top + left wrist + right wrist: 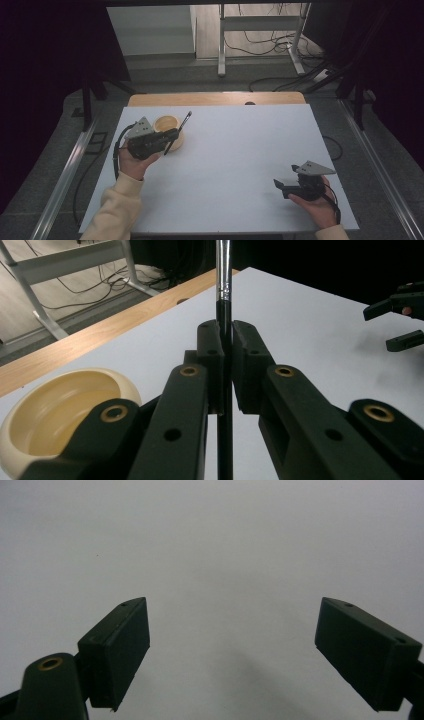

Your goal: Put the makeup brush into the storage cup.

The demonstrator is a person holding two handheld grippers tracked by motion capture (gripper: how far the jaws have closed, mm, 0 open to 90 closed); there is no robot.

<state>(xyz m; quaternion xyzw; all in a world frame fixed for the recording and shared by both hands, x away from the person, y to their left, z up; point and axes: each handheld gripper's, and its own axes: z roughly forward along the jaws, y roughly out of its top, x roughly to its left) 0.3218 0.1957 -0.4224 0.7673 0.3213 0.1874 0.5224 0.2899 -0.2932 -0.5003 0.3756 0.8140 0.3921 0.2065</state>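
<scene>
Left gripper (226, 347): jaws closed tight on a thin black brush (224, 315), pinching its handle just below the silver ferrule
Brush: stands tilted across the pads, its upper end rising past the jaw tips, above the cream bowl (169, 131)
Bowl: sits on the white table (235, 165) at the far left, just beside the left gripper
Right gripper (232, 652): jaws wide apart, nothing between them, low over bare table at the near right, well apart from the brush
</scene>
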